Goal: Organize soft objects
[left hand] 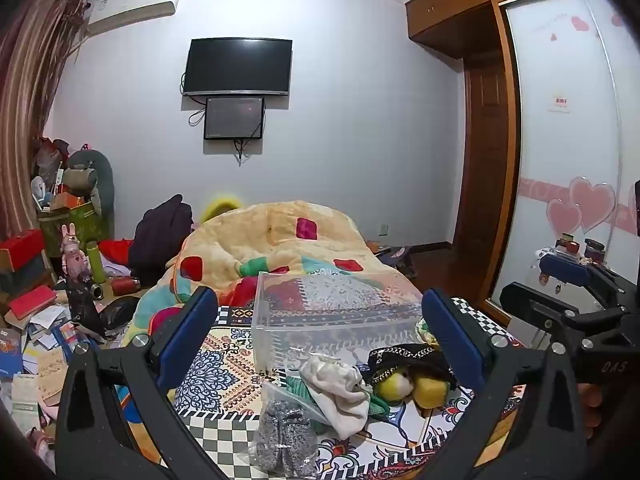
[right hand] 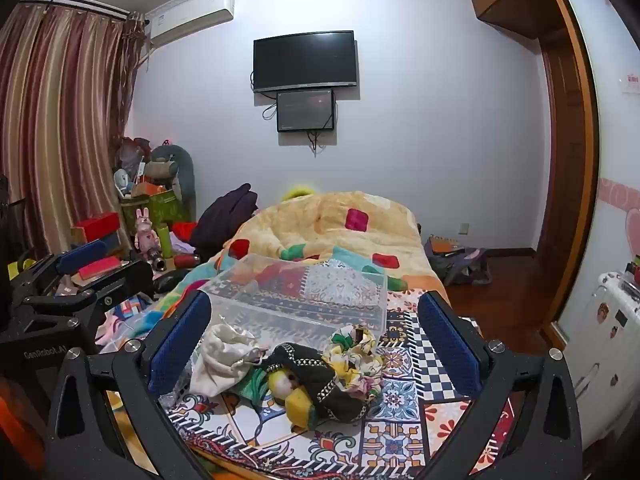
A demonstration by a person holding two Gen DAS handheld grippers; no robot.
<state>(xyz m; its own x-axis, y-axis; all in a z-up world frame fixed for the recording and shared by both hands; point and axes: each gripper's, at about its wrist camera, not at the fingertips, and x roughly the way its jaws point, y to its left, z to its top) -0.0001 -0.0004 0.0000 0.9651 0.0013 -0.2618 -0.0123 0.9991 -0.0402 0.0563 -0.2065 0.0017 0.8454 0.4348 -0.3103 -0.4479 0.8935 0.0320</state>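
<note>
I hold both tools spread wide, left tool (left hand: 320,336) and right tool (right hand: 316,340), gripping nothing. Cream cloth pouch (right hand: 224,354) and yellow plush toy (right hand: 296,394) lie before the clear plastic box (right hand: 304,300).

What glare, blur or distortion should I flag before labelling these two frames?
Left wrist view: fisheye bows the wardrobe edge, corners vignette black, and the clear plastic box shows faint sheen. Right wrist view: the curtain curves the same way, the TV is dark and glare-free, focus is soft throughout, light flat.
</note>
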